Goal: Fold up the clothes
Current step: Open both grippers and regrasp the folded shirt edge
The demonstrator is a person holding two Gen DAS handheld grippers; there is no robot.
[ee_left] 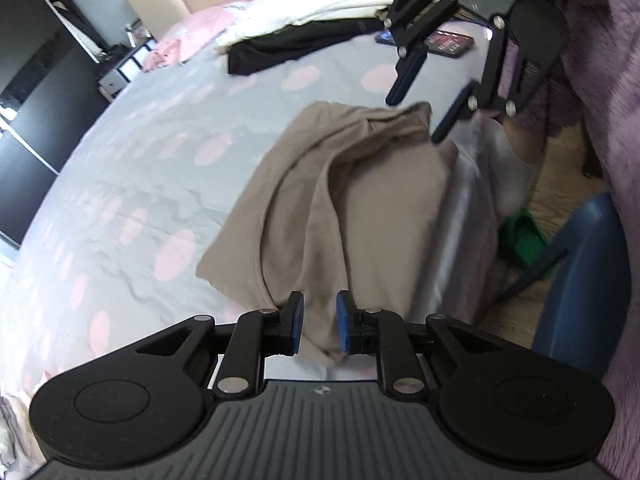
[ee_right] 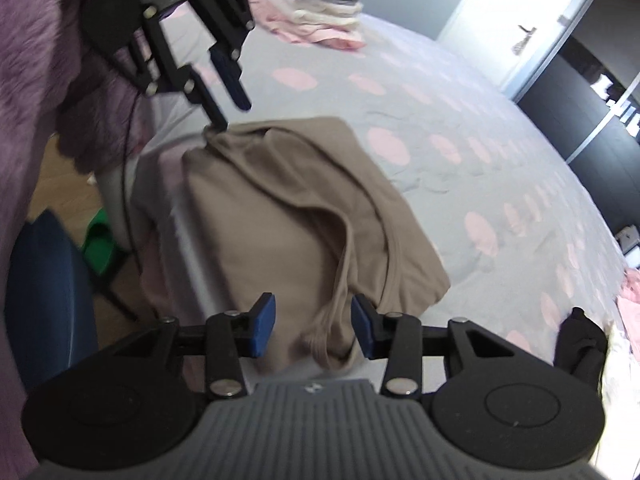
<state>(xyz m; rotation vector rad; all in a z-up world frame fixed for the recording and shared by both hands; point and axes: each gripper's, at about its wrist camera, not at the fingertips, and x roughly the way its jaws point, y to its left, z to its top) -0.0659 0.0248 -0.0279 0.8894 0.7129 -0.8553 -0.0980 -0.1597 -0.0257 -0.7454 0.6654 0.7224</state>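
Note:
A tan garment (ee_left: 344, 200) lies partly folded and rumpled at the edge of the bed; it also shows in the right wrist view (ee_right: 296, 216). My left gripper (ee_left: 319, 323) is open, its blue pads on either side of one end of the garment. My right gripper (ee_right: 313, 325) is open over the opposite end, pads either side of a fold. In the left wrist view the right gripper (ee_left: 420, 116) hovers open above the garment's far corner. In the right wrist view the left gripper (ee_right: 228, 114) is at the far corner.
The bed has a grey sheet with pink spots (ee_left: 140, 184). A black garment (ee_left: 288, 48) and white bedding (ee_left: 320, 4) lie farther up. Folded clothes (ee_right: 320, 4) are stacked on the bed. A blue chair (ee_right: 44, 292) and a green item (ee_left: 524, 244) are on the floor beside the bed.

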